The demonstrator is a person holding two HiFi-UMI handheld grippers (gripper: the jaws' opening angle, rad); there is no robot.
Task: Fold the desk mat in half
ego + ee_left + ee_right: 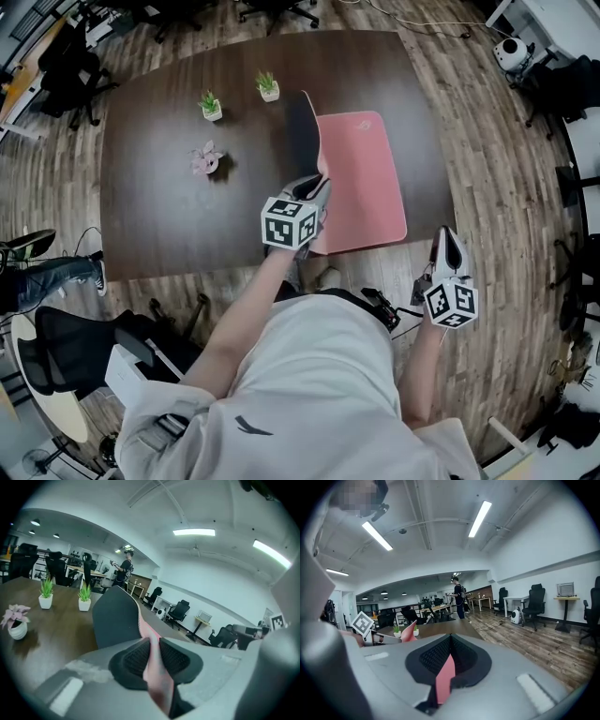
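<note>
**Item:** pink rectangular fabric desk mat (364,178), dark underside. It lies on the 3 o'clock half of the dark brown wooden desk (159,216).

**Left gripper (317,189):** jaws clamped on the mat's 9 o'clock edge near the front corner. That edge is raised so the dark underside stands upright, likely ready to swing over toward 3 o'clock.

**Right gripper (449,236):** off the desk at 4 o'clock, apart from the mat. Its jaws are together, with an unidentified pink sliver at their base, and it is probably on standby.

**Also:** three small potted plants (211,106) at 10 o'clock, outside the fold.
</note>
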